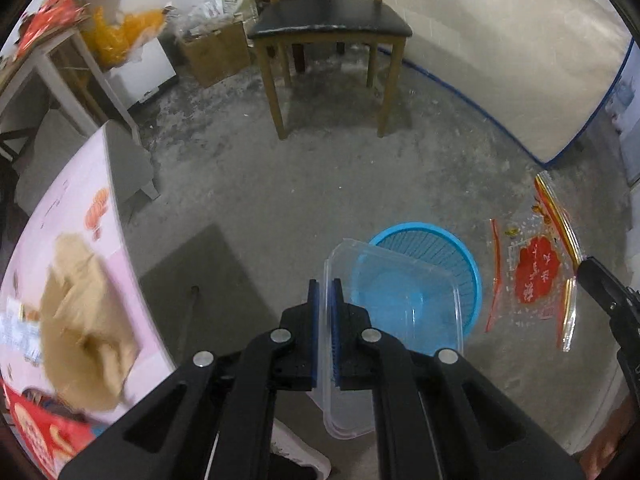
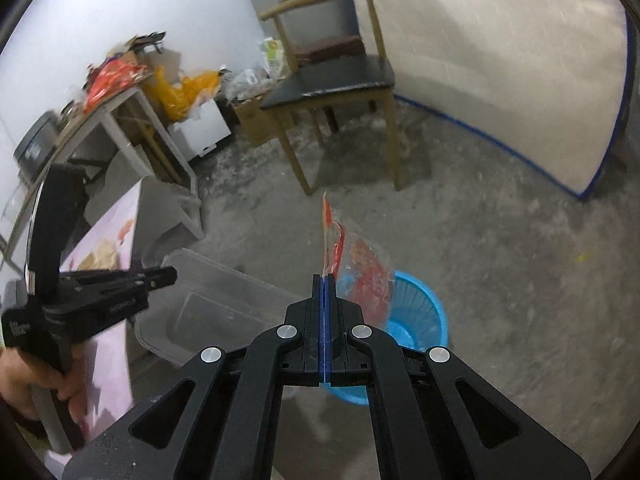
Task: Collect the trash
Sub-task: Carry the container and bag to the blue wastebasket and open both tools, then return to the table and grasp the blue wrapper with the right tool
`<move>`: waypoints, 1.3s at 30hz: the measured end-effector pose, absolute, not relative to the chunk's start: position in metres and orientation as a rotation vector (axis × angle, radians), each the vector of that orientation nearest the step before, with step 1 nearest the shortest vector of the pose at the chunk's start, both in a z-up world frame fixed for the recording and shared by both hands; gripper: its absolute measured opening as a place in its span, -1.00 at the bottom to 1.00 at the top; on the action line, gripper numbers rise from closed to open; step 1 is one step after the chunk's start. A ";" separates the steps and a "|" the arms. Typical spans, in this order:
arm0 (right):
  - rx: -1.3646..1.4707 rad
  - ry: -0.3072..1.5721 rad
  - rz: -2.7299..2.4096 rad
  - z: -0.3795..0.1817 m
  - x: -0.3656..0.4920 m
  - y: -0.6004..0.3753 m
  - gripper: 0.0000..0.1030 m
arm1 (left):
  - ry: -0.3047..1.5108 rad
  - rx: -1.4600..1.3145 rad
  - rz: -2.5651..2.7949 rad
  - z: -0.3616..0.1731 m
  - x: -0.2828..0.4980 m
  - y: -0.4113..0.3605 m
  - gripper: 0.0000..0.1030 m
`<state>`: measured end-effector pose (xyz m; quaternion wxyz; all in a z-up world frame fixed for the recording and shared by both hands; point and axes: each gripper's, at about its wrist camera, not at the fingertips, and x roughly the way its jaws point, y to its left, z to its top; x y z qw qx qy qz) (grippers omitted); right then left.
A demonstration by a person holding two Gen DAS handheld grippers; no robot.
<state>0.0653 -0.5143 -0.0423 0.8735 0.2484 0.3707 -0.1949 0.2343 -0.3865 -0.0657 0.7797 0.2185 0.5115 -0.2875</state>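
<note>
Holding a clear rectangular plastic food container [image 1: 394, 312] by one thin side wall, the left gripper [image 1: 325, 320] has its blue pads clamped on that rim, and the tub hangs above the round blue slatted plastic waste basket [image 1: 460, 256] on the grey concrete floor [image 1: 280, 184]. The right gripper [image 2: 324, 312] is pressed together on the edge of a crinkly transparent wrapper with red and gold print [image 2: 360, 276], which dangles over the same basket. Both pieces look light; the tub is stiff but slick and may swivel in a wall grip, so a hold near a corner seems safer. The wrapper is limp and will likely flutter. A tan crumpled paper [image 1: 86, 332], somewhat blurred, lies on the pink table [image 1: 104, 216].
</note>
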 end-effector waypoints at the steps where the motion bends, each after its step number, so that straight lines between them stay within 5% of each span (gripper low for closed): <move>1: 0.530 0.776 -0.406 -0.046 0.067 -0.519 -1.00 | 1.107 0.475 -0.619 -0.070 0.237 -0.399 -0.88; 3: 0.551 0.795 -0.438 -0.053 0.076 -0.527 -0.90 | 1.104 0.437 -0.640 -0.074 0.240 -0.414 -0.81; 4: 0.564 0.807 -0.447 -0.057 0.079 -0.529 -0.71 | 1.106 0.428 -0.648 -0.078 0.243 -0.424 -0.55; 5: 0.575 0.825 -0.452 -0.061 0.080 -0.531 -0.37 | 1.112 0.444 -0.643 -0.083 0.244 -0.429 -0.04; 7: 0.581 0.846 -0.496 -0.073 0.080 -0.537 -0.22 | 1.110 0.471 -0.632 -0.086 0.241 -0.437 0.21; 19: 0.580 0.821 -0.513 -0.072 0.047 -0.525 -0.12 | 0.969 0.366 -0.762 -0.010 0.213 -0.392 0.45; 24: 0.505 0.782 -0.492 -0.046 0.038 -0.502 0.13 | 0.867 0.314 -0.817 0.037 0.194 -0.341 0.62; 31: 0.329 0.741 -0.474 0.004 0.027 -0.445 0.85 | 0.768 0.236 -0.839 0.091 0.171 -0.227 0.81; 39: 0.220 0.704 -0.327 0.040 0.030 -0.379 0.86 | 0.718 0.123 -0.667 0.106 0.147 -0.059 0.89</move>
